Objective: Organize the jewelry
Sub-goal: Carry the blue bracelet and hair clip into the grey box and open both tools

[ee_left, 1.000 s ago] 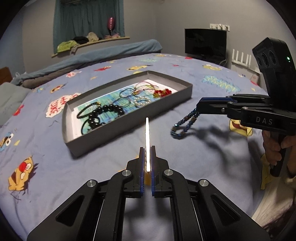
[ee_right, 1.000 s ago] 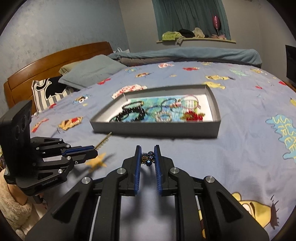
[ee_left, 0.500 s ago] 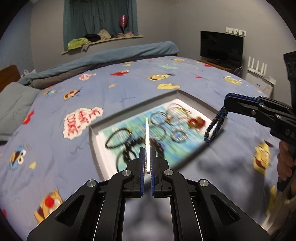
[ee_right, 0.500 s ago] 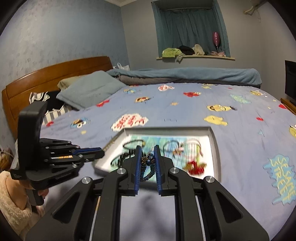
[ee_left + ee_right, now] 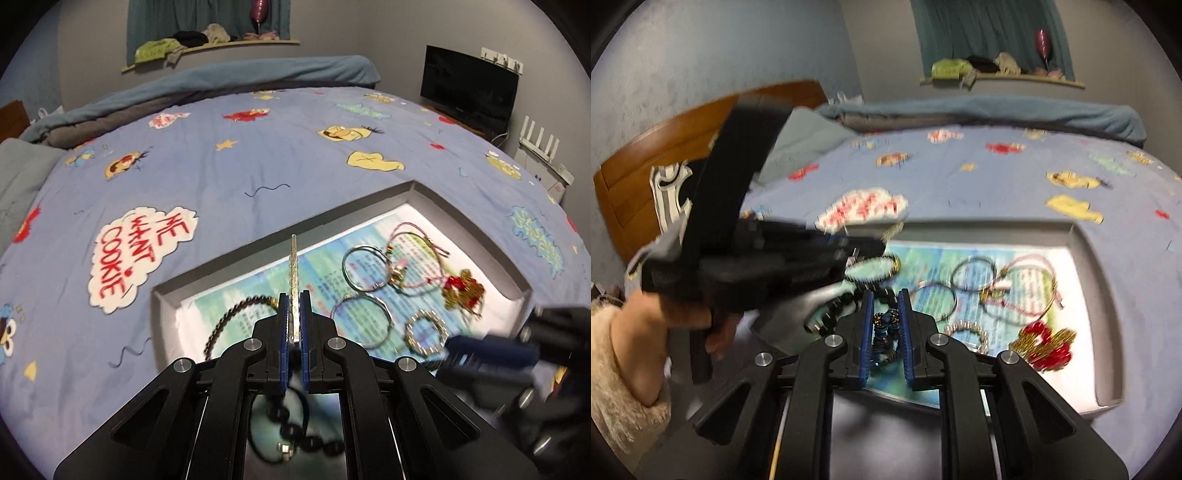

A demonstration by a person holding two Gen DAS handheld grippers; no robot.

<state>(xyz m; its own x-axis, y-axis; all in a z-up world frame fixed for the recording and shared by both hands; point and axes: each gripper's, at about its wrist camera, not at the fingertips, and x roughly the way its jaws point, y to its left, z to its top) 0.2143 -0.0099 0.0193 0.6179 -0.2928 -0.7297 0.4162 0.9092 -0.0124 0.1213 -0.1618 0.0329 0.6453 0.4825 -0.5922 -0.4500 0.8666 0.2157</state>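
Note:
A grey jewelry tray (image 5: pixel 424 190) lies on the bed and holds rings, bangles, a black bead bracelet (image 5: pixel 295 439) and a red and gold piece (image 5: pixel 463 291). My left gripper (image 5: pixel 294 321) is shut on a thin pale beaded strip (image 5: pixel 294 266) that sticks out forward over the tray. My right gripper (image 5: pixel 886 321) is shut on a dark blue beaded bracelet (image 5: pixel 885 326), held above the tray's near side (image 5: pixel 1108 369). The right gripper shows blurred at the lower right of the left wrist view (image 5: pixel 491 350). The left gripper shows blurred in the right wrist view (image 5: pixel 864 245).
The tray sits on a blue cartoon-print bedspread (image 5: pixel 221 177). A wooden headboard (image 5: pixel 635 177) and pillows are at the left in the right wrist view. A black TV (image 5: pixel 469 92) and a white router (image 5: pixel 539 147) stand beyond the bed.
Both grippers have moved forward and tilted down over the tray, each still holding its piece. The tray now lies right beneath them and they have drawn closer together.

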